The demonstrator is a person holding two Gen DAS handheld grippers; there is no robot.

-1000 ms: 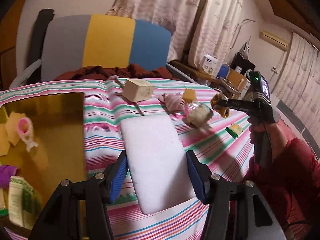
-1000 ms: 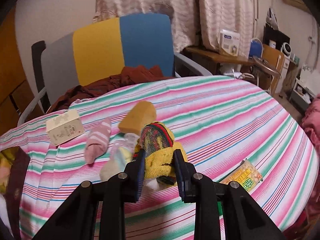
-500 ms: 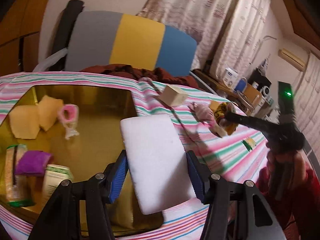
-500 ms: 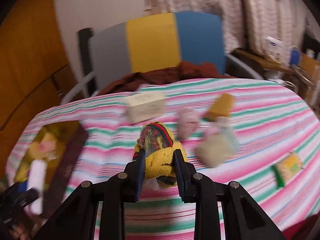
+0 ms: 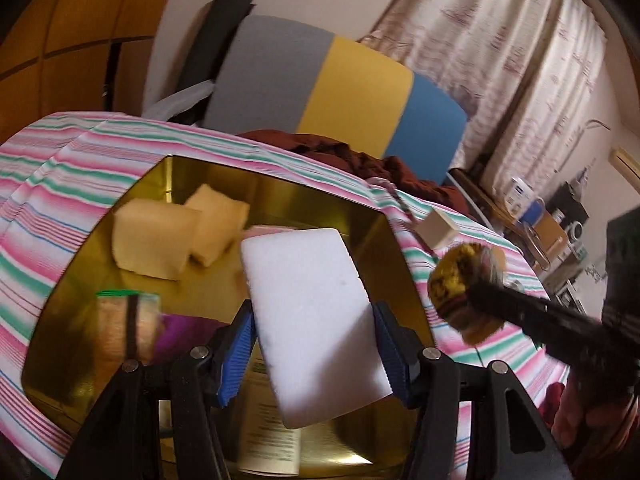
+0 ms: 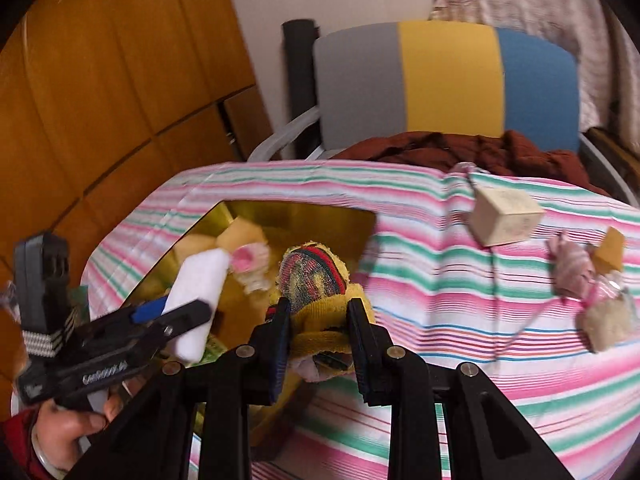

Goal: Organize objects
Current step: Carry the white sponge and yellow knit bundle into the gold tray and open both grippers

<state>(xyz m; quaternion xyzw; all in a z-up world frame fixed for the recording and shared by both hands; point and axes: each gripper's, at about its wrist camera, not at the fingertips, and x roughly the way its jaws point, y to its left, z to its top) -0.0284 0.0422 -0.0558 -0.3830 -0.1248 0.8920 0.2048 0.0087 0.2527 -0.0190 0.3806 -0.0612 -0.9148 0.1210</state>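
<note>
Mid-transport, both loads arriving at the gold box sunk in the striped tablecloth. Left gripper clamped on the white foam block, block tilted, hanging over the box interior above cartons and a purple item. Right gripper clenched on the yellow knitted sock bundle, sitting near the box's right edge; hard to tell whether fully over the opening yet. Inside already: two yellow sponges, a pink item. Next move by judgement: lower the foam block toward a free patch of floor and release, then shift the sock bundle further left over the opening before letting go. Grippers close together, so staggering the drops avoids a clash. Left tool angled down and forward into the box; right tool coming in from the right side, pointing toward the box centre. Remaining on cloth: beige box, pink sock, small sponge, cream item.
</note>
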